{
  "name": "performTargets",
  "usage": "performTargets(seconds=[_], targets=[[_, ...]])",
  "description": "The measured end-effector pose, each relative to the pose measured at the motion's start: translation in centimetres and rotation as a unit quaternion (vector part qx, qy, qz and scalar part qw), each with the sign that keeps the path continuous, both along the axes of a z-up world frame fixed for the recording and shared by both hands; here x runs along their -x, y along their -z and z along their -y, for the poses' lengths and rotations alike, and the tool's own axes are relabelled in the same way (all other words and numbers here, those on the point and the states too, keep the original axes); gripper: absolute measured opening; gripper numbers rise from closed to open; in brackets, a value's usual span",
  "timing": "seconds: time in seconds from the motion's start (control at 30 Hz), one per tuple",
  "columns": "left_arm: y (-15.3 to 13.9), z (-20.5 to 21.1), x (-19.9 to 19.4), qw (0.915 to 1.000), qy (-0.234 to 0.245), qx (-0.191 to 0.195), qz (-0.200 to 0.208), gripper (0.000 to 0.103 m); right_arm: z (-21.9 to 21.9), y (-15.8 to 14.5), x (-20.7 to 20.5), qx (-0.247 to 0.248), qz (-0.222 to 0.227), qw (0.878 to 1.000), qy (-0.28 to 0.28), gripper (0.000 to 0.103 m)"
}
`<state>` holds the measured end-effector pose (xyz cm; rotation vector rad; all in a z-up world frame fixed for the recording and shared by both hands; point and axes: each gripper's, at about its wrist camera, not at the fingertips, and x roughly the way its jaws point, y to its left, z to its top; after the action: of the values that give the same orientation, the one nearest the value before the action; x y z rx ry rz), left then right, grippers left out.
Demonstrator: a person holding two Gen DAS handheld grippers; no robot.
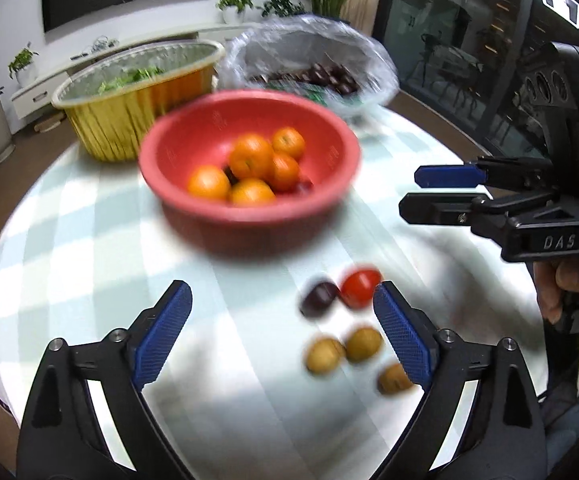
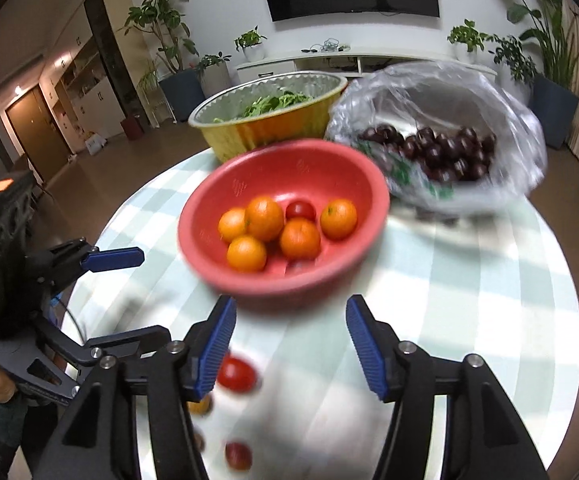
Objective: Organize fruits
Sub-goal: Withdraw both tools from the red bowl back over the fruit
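Plainly, the largest thing here is the round table (image 1: 69,240) under its pale checked cloth, and everything else sits on it. At twelve o'clock from the table's middle stands the red bowl (image 1: 193,208), rigid plastic by the look of it, holding five oranges (image 1: 251,156) and a small red tomato (image 2: 300,211). Behind it at eleven o'clock is a gold foil pan (image 1: 129,120) of greens, thin-walled and probably easy to dent; at one o'clock a clear plastic bag (image 2: 469,92) of dark cherries, limp and likely to slump if pulled.

The fruit not yet sorted lies loose on the cloth at about five o'clock from the bowl: a red tomato (image 1: 360,287) touching a dark plum-like fruit (image 1: 319,298), with three small brown fruits (image 1: 363,344) just below. All are blurred, so their kind is uncertain. They look light, round and smooth, apt to roll or squirt out of a pinch; the tomato is likely soft-skinned and wants a gentle squeeze across its widest part, taken from above.

The left gripper (image 1: 281,332) has its jaws wide apart with nothing between them, the loose fruit near its right-hand finger. The right gripper (image 2: 289,348) also stands apart and empty, over bare cloth at six o'clock from the bowl.
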<state>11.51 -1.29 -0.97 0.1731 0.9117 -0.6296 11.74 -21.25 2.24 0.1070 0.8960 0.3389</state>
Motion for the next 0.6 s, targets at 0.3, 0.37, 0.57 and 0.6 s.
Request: performTargets(seconds=[0.3, 0.37, 0.57, 0.6], targets=[[2.2, 1.3, 6.3, 0.9995, 0.024, -0.007, -0.019, 0.098, 1.5, 1.7, 5.8, -0.010, -0.030, 0.999, 0.007, 0.064], [2.9, 1.9, 7.2, 0.9991, 0.028, -0.015, -0.029, 0.098, 1.3, 2.0, 6.9, 0.000, -0.028, 1.000, 0.005, 0.064], [3.2, 3.1, 8.5, 0.9988, 0.032, -0.019, -0.030, 0.098, 1.3, 2.9, 9.1, -0.001, -0.031, 1.000, 0.003, 0.064], [3.0, 3.1, 8.3, 0.9988, 0.032, -0.020, -0.029, 0.097, 1.4, 3.0, 9.3, -0.003, -0.031, 1.000, 0.004, 0.064]])
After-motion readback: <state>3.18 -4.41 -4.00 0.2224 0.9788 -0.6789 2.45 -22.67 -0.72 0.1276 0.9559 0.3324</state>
